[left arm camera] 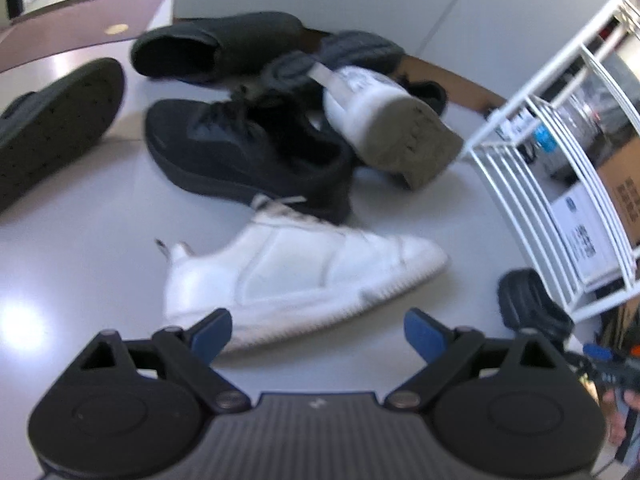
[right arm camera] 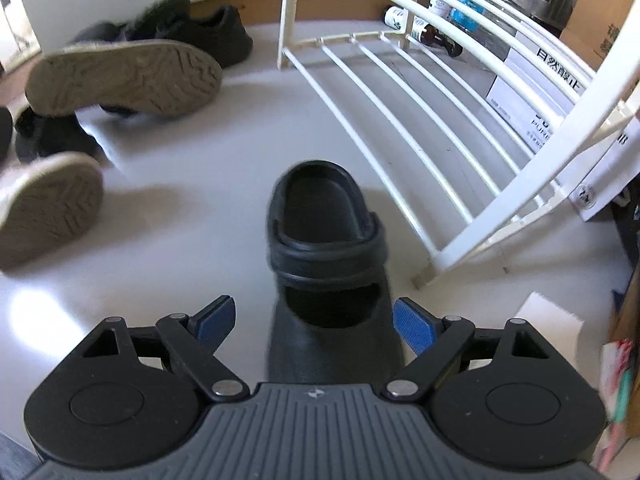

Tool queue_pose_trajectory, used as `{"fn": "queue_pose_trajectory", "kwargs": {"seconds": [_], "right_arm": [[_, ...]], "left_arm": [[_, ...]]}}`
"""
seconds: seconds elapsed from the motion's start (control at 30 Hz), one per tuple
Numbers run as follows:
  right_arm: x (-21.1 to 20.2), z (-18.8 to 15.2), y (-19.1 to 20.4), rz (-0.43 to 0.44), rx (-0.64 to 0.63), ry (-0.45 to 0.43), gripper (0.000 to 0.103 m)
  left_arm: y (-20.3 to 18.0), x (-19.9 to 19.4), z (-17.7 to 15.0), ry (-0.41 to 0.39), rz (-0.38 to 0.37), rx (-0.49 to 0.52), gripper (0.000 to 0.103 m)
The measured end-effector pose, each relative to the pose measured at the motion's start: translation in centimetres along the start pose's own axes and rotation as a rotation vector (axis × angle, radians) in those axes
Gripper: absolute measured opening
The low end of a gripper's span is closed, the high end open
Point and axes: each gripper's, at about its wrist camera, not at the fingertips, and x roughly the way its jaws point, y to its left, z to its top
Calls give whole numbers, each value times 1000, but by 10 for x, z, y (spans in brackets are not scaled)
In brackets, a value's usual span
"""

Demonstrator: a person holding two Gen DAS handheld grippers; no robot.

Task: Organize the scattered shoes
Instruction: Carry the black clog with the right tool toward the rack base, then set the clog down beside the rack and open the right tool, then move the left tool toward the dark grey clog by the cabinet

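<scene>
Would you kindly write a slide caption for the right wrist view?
Open right gripper poised over a black clog on the floor beside an empty white shoe rack.

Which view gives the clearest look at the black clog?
The right wrist view. The black clog lies centred just ahead of the open right gripper, showing its opening, heel strap and toe, beside the white shoe rack. In the left wrist view the clog is only a blurred dark shape by the rack's foot.

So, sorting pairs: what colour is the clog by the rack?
Black clog, clearest in the right wrist view.
</scene>
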Motion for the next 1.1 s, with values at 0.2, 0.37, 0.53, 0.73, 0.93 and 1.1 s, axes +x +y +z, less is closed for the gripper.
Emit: {"fn": "queue_pose_trajectory", "kwargs": {"seconds": [0.2,0.37,0.53,0.73,0.93,1.1], "right_arm": [[11,-7,30,121,27,-25,90],[9,-3,44,113,-56,-72,90],[4,-7,43,143,-25,-97,90],[-3,-6,49,150,-47,-172,95],[-8,-3,47,155,-42,-203,95],[-13,-3,46,130,-32,-261,95]], "left_arm": [[18,0,25,-40,27,-10,94],[16,4,51,-43,47,65,94],[8,2,77,-57,37,92,94],[-16,-3,118,-114,35,232,95],[-36,5,156,-96,36,254,95],[-42,12,185,-132,100,222,95]]}}
